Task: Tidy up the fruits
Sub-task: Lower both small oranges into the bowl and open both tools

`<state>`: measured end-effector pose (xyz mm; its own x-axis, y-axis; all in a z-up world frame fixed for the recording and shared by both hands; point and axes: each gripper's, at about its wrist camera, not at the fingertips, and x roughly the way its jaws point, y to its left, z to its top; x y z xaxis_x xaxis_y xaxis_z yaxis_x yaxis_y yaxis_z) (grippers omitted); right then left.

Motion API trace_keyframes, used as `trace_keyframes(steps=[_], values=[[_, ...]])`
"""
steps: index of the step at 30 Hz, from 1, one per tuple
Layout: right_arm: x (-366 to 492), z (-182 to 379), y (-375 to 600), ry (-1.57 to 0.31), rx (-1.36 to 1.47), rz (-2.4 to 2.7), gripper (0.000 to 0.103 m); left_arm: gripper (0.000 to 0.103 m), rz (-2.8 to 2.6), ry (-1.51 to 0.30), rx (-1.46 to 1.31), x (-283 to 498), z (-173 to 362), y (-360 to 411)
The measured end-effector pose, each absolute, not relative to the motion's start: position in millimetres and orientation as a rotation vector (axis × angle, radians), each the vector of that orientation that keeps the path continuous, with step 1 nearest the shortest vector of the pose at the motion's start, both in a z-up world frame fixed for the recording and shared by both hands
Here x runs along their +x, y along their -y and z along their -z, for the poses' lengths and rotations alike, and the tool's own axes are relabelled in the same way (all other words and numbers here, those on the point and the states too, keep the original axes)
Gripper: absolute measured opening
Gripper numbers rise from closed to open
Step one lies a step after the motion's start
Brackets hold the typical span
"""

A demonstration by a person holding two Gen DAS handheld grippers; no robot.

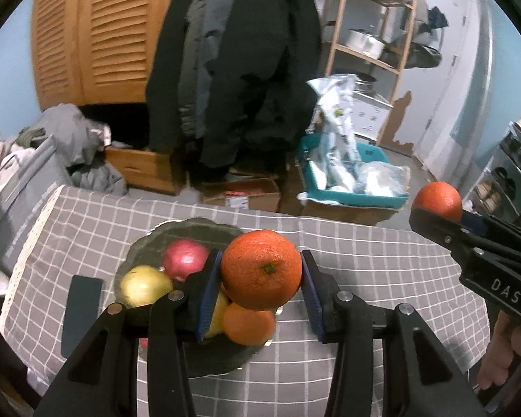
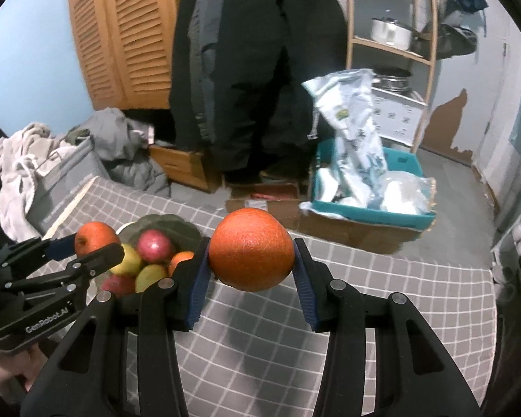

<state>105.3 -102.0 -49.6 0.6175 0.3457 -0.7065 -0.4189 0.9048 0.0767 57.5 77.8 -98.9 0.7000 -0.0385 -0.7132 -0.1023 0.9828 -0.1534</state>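
Each tool grasps an orange, the left tool (image 1: 261, 279) over the heaped plate (image 1: 146, 246), the right tool (image 2: 250, 267) above the bench (image 2: 382, 278); dropped onto that pile, either could roll off.

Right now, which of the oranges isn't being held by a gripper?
The orange lying on the plate, at its near edge. The other two are clamped in the air: one in the left hand-held gripper, one in the right hand-held gripper.

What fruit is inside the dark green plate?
The dark green scalloped plate holds a red apple, yellow-green pears, an orange and another red fruit; the grippers hide the rest.
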Motion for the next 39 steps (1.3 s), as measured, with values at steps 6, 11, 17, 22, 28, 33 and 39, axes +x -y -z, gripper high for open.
trace_keyframes(steps=[6,11,17,22,28,33,39], values=[[115,64,69,-0.830,-0.100,-0.494,0.045,0.045,-0.083,-0.820,-0.220,59,112,-110],[123,79,41,-0.863,-0.112,-0.533,0.045,0.045,-0.104,-0.851,-0.237,63,127,-129],[135,96,19,-0.910,-0.105,-0.560,0.045,0.045,-0.128,-0.889,-0.249,70,145,-145],[144,109,0,-0.948,-0.115,-0.582,0.045,0.045,-0.138,-0.934,-0.280,77,161,-158],[156,132,-15,-1.014,-0.102,-0.603,0.045,0.045,-0.144,-0.974,-0.317,87,179,-167],[162,146,-25,-1.059,-0.087,-0.618,0.045,0.045,-0.157,-1.005,-0.336,92,191,-172],[166,152,-33,-1.081,-0.076,-0.634,0.045,0.051,-0.162,-1.008,-0.348,91,194,-177]])
